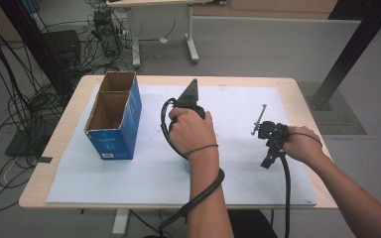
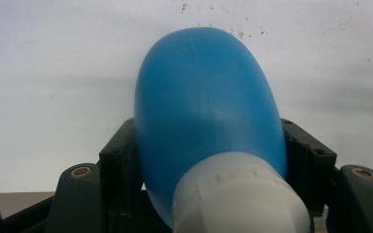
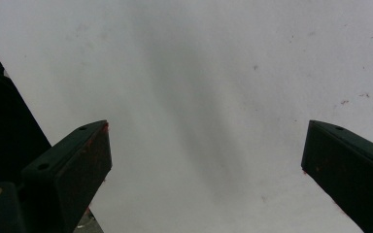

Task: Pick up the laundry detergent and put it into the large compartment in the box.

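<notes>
- The left tongs [image 2: 209,160] are pinching a blue bottle [image 2: 206,116]: one black jaw presses each flank of its rounded body, just above where the blue meets a white cap [image 2: 238,194].
- In the left gripper view the bottle's long axis runs straight out along the jaws; the white cap sits nearest the camera and the rounded blue end points away, toward the white mat [image 2: 53,73].
- From above, the left tongs [image 1: 187,106] sit near the middle of the table under the left hand [image 1: 191,130], pointing away from the person; the bottle itself is hidden beneath hand and tool there.
- The right tongs [image 3: 206,160] are spread wide, the two jaws far apart with only bare, lightly speckled mat between them, touching nothing.
- From above, the right tongs [image 1: 270,136] lie to the right of the left pair, well apart from it, gripped by the right hand [image 1: 302,145], with a cable [image 1: 286,198] trailing back toward the person.
- A blue cardboard box [image 1: 115,116], open at the top and split into two compartments, stands on the mat to the left of the left tongs.
- The mat covers most of a wooden table [image 1: 297,87].
</notes>
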The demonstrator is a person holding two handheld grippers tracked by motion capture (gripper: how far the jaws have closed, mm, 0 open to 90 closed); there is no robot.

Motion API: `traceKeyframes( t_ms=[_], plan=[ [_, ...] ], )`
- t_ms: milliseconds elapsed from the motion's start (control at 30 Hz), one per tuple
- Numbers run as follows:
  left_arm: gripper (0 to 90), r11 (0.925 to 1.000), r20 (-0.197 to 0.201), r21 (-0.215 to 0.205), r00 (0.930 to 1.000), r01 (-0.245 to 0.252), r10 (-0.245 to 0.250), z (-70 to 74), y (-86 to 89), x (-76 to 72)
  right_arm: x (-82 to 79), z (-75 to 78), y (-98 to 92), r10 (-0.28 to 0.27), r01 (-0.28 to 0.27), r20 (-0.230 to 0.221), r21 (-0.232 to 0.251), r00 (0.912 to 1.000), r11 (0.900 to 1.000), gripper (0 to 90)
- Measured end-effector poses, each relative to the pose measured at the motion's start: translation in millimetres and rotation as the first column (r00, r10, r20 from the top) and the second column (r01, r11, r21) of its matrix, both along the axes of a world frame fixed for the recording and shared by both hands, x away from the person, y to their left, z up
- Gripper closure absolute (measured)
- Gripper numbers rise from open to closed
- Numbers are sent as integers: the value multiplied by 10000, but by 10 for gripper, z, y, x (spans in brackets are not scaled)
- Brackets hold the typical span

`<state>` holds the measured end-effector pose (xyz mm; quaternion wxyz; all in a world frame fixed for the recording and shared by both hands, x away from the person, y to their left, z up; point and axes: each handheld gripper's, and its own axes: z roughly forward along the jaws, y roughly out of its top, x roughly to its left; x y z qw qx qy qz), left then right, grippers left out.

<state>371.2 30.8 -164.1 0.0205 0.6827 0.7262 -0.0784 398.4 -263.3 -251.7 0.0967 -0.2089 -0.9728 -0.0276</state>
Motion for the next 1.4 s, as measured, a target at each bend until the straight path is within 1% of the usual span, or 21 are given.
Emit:
traceKeyframes(
  t_ms=[333,567,600,667,733,967,1400],
  plan=[
    [353,10000,108,23,9999,-22,22,2,-12,-24,-6,21,-17,-26,26,44,83,10000,10000,41],
    [354,10000,92,-50,10000,-25,26,2,21,-28,-8,33,-10,-37,37,87,42,10000,10000,41],
    [354,10000,80,-54,10000,-28,29,1,27,-27,-5,43,-3,78,-78,135,20,9999,10000,41],
    [354,10000,72,-66,10000,-12,13,1,34,-29,-10,48,2,-17,16,126,39,9999,10000,41],
    [354,10000,81,-84,10000,-19,20,2,40,-33,-7,50,11,65,-65,128,13,9999,10000,41],
    [355,10000,64,-99,10000,-12,13,3,46,-36,-13,49,31,31,-31,93,23,10000,10000,41],
    [356,10000,26,7,10000,40,-40,5,-1,-24,-12,57,36,40,-40,126,-6,9999,10000,41]
  ],
)
